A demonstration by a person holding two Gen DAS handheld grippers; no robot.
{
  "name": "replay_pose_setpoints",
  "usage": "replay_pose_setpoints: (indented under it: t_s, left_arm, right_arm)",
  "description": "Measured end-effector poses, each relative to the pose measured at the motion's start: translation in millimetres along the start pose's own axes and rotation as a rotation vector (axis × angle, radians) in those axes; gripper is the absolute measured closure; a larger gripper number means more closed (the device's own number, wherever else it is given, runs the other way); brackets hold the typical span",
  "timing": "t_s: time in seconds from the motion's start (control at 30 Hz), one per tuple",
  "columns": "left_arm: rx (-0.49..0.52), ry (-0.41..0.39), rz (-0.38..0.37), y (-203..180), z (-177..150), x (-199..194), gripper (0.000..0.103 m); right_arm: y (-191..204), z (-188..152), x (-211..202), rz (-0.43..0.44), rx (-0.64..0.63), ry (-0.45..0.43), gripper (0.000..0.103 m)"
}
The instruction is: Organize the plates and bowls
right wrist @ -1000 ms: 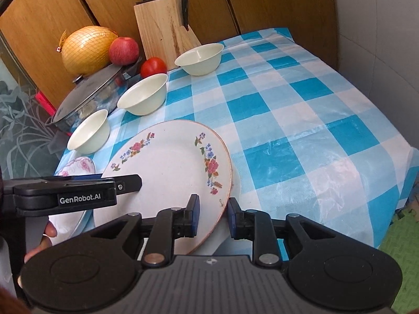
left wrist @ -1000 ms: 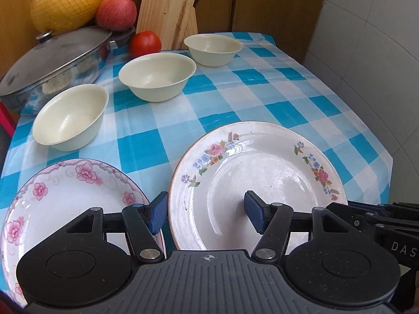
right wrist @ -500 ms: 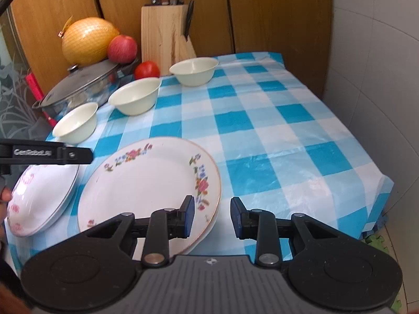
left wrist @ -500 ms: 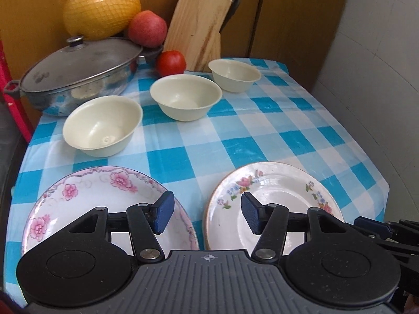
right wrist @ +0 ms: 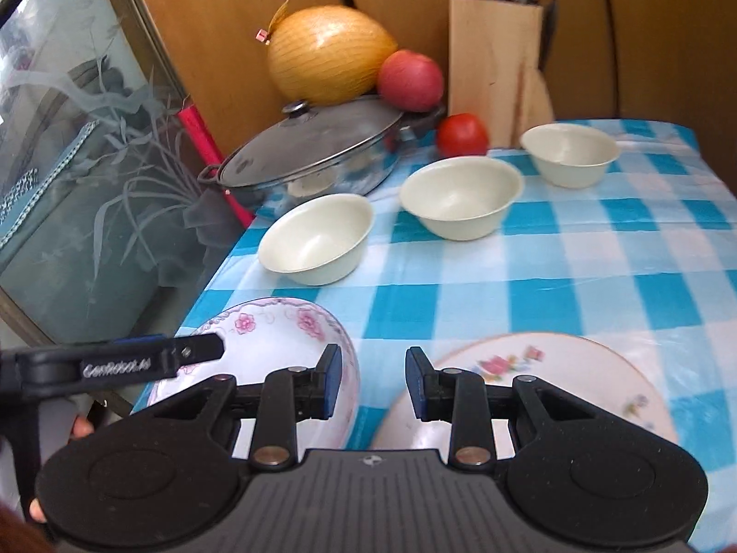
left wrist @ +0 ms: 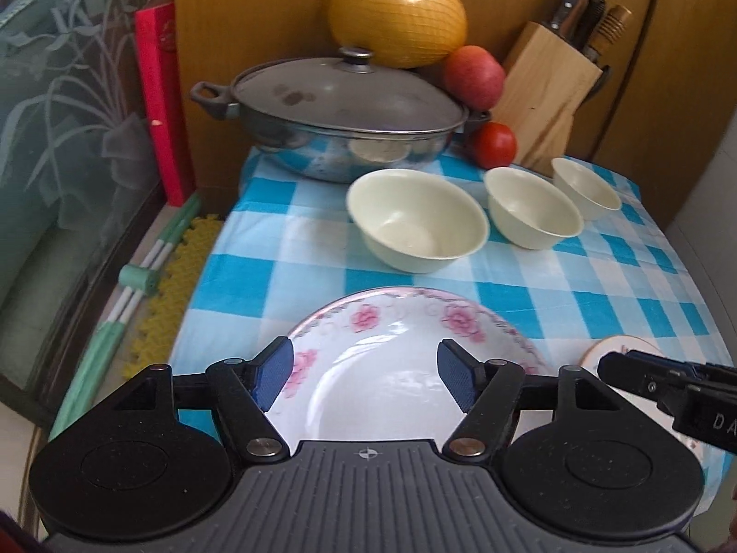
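Observation:
A pink-flowered plate (left wrist: pixel 396 368) lies on the checked cloth right under my left gripper (left wrist: pixel 365 380). Its jaws are opening and the pads touch nothing. My right gripper (right wrist: pixel 374 382) hovers open over the gap between that pink plate (right wrist: pixel 276 327) and a gold-rimmed floral plate (right wrist: pixel 552 368), with nothing between its pads. One finger of the left gripper (right wrist: pixel 184 355) reaches over the pink plate's near rim. Three cream bowls (left wrist: pixel 417 221) (left wrist: pixel 532 214) (left wrist: pixel 585 189) stand in a row behind the plates.
A lidded steel pot (left wrist: pixel 341 106) sits at the back left, with a netted pomelo (left wrist: pixel 398 11), an apple (left wrist: pixel 474 76), a tomato (left wrist: pixel 493 145) and a knife block (left wrist: pixel 546 92) around it. Frosted glass (right wrist: pixel 92 147) stands just past the table's left edge.
Both grippers have swung left, away from the floral plate. The pink plate now lies under the left gripper, whose jaws stand wider. The right jaws have parted a little.

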State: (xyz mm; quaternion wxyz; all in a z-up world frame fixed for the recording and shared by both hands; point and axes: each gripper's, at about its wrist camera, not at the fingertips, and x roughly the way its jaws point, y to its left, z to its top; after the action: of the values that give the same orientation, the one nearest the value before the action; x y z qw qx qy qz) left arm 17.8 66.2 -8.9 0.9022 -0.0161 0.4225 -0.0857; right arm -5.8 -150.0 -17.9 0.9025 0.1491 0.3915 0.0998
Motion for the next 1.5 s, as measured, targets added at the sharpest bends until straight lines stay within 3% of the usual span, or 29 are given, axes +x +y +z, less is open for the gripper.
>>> replay_pose_setpoints:
  t_s: [0.2, 0.4, 0.73, 1.13, 1.5]
  left_arm:
    - [-0.04, 0.057, 0.032, 32.5, -13.6, 7.0, 0.027]
    - [-0.071, 0.137, -0.032, 42.5, -20.5, 18.6, 0.031]
    - [0.031, 0.122, 0.003, 21.2, -25.3, 21.3, 0.032]
    - [0.038, 0.116, 0.006, 21.2, -30.2, 15.9, 0.033]
    - [0.027, 0.119, 0.024, 18.9, -29.4, 15.6, 0.032]
  right_arm:
    - [5.4, -2.9, 29.3, 0.047, 0.001, 0.081, 0.074]
    - [6.9, -1.9, 38.9, 0.052, -0.002, 0.114, 0.071]
    - [9.5, 0.1, 46.5, 0.083, -0.007, 0.131, 0.074]
    - [19.2, -11.8, 50.4, 0.048, -0.073, 0.159, 0.074]
    - [16.2, -11.1, 46.9, 0.048, -0.028, 0.15, 0.079]
